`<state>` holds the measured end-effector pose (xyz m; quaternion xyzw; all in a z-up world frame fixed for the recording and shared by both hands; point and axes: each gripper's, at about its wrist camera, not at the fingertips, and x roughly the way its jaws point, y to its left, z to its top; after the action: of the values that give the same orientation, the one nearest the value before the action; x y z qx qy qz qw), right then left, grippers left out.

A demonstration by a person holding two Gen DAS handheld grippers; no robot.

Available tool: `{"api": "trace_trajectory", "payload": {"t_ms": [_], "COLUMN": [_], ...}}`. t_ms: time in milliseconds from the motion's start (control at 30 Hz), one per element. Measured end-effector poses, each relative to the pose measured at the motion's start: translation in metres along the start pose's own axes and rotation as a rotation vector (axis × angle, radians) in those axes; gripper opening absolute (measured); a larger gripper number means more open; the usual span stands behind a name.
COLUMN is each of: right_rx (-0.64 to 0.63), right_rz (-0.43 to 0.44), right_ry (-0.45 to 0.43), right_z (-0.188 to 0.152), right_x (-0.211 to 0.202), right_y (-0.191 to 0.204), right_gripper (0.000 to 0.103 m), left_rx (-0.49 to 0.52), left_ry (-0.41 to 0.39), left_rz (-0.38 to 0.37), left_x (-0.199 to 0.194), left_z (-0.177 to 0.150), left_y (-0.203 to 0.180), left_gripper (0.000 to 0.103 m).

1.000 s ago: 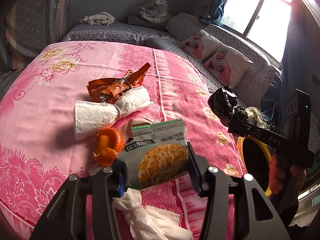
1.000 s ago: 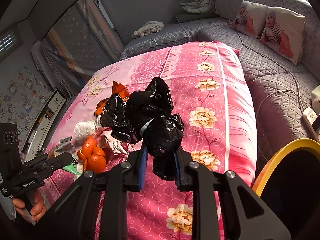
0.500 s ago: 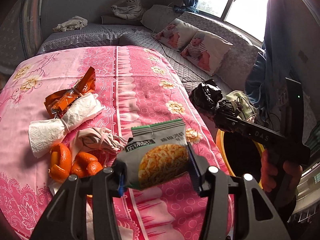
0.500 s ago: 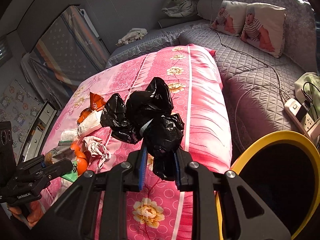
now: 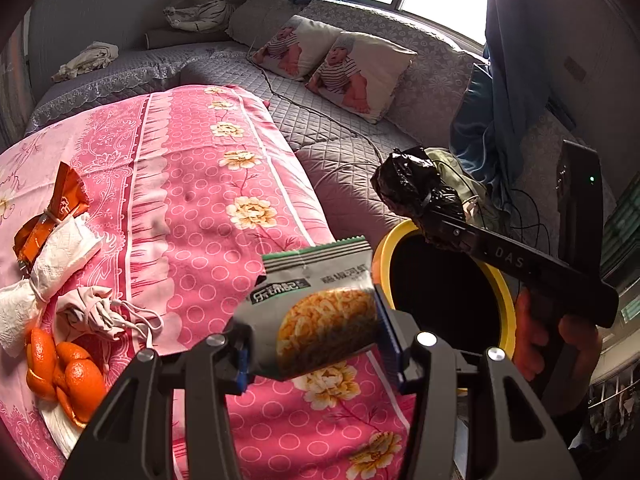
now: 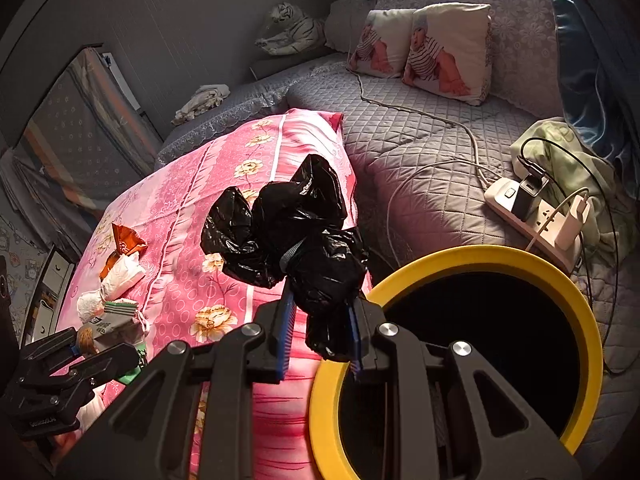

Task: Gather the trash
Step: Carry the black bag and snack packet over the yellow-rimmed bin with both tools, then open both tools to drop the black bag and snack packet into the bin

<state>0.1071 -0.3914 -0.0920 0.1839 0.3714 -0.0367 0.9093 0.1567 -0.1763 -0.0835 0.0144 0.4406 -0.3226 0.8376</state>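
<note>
Both grippers loaded, at the yellow-rimmed round bin [image 6: 460,258].
Left gripper [image 5: 312,344] fingers clamp a grey-green noodle snack packet [image 5: 316,312] over the pink floral bedspread [image 5: 208,200] edge; right gripper [image 6: 320,336] fingers pinch a crumpled black plastic bag [image 6: 296,236] above the bin's rim.

The blanket [image 5: 208,216] lies on the bed, and the bin [image 6: 576,312] stands just beside its edge. On the blanket, near its left side, sit the orange peels [image 5: 60,372], with the tissue [image 5: 52,268] behind them and the wrapper [image 5: 52,212] behind that. Two pillows [image 5: 340,68] lean at the back, and a power strip [image 6: 532,216] lies behind the bin.
</note>
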Motion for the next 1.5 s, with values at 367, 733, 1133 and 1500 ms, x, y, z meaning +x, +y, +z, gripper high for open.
{"api": "trace_trajectory", "payload": {"t_ms": [367, 733, 1133, 1500], "right_rx": [0.127, 0.191, 0.227, 0.242], "right_rz": [-0.133, -0.201, -0.210, -0.209], "right_ry": [-0.037, -0.039, -0.019, -0.001], "right_z": [-0.016, -0.032, -0.041, -0.042], "right_x": [-0.028, -0.039, -0.034, -0.028], "right_y": [-0.071, -0.109, -0.124, -0.130], "right_gripper": [0.021, 0.021, 0.022, 0.022], "left_rx": [0.089, 0.122, 0.131, 0.142], "left_ry": [0.056, 0.127, 0.164, 0.173], "left_rz": [-0.082, -0.127, -0.115, -0.125], "left_x": [0.049, 0.087, 0.102, 0.109], "left_z": [0.007, -0.007, -0.013, -0.014], "left_y": [-0.064, -0.108, -0.114, -0.120], "left_gripper": [0.046, 0.046, 0.046, 0.046]}}
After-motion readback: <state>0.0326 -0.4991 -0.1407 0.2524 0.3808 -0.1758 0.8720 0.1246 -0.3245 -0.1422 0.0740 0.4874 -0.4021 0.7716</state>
